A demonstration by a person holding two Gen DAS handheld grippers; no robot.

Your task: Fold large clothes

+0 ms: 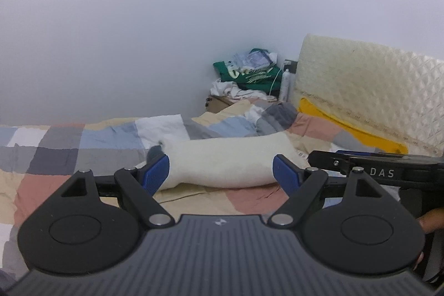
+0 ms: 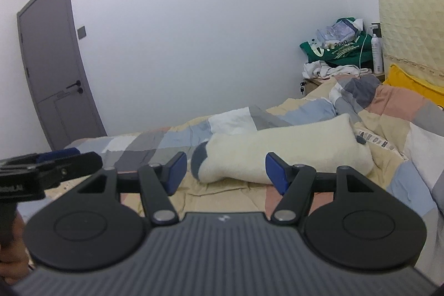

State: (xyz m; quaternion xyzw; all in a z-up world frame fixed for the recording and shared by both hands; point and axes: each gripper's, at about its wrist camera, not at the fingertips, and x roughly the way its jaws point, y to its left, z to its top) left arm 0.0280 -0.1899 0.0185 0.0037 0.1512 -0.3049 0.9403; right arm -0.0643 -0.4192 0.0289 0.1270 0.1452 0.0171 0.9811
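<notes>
A cream fleece garment [image 1: 227,162] with a grey trim at its left end lies folded in a thick bundle across the checked bed cover [image 1: 55,151]. It also shows in the right wrist view [image 2: 283,151]. My left gripper [image 1: 220,171] is open and empty, its blue pads either side of the bundle, just short of it. My right gripper [image 2: 224,171] is open and empty, also facing the bundle. The right gripper's body shows at the right of the left wrist view [image 1: 383,171]. The left gripper's body shows at the left of the right wrist view [image 2: 41,165].
A cream quilted headboard [image 1: 369,90] and a yellow pillow [image 1: 347,126] stand at the right. A bedside cabinet [image 2: 310,85] in the corner holds a green bag [image 2: 341,52], white cloth and a white bottle [image 2: 376,52]. A grey door [image 2: 52,65] is at the left.
</notes>
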